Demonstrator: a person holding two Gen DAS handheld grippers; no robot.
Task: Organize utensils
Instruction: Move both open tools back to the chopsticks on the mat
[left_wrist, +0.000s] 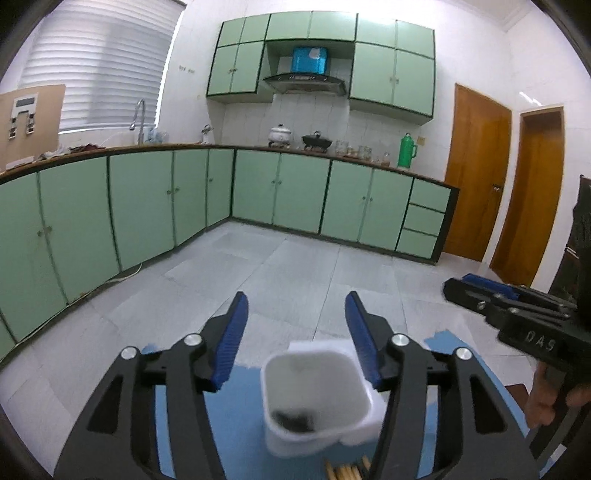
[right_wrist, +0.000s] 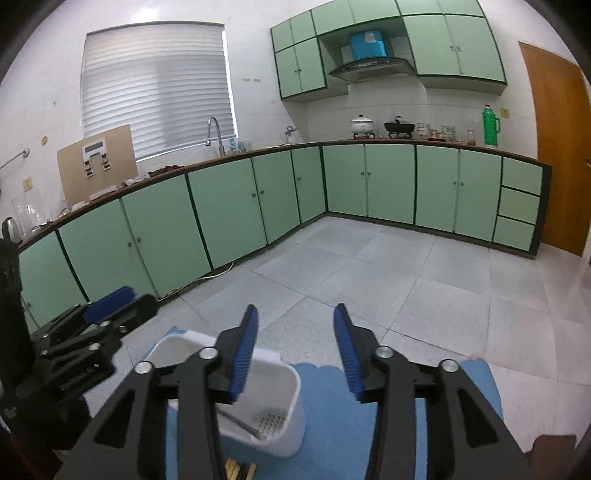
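A white plastic utensil holder (left_wrist: 317, 398) stands on a blue mat (left_wrist: 240, 424), below and between my left gripper's fingers. It also shows in the right wrist view (right_wrist: 273, 406), with a thin metal utensil (right_wrist: 240, 422) leaning inside. Wooden chopstick ends (left_wrist: 347, 472) lie at the bottom edge, also seen in the right wrist view (right_wrist: 240, 470). My left gripper (left_wrist: 295, 321) is open and empty above the holder. My right gripper (right_wrist: 295, 332) is open and empty, to the holder's right. Each gripper shows in the other's view (left_wrist: 517, 314) (right_wrist: 92, 332).
Green base cabinets (right_wrist: 221, 210) run along the left and far walls under a dark counter with a faucet (right_wrist: 214, 136), pots (right_wrist: 362, 125) and a green thermos (right_wrist: 491, 125). Grey tiled floor (right_wrist: 406, 288) lies beyond the mat. Wooden doors (left_wrist: 476, 173) stand at the right.
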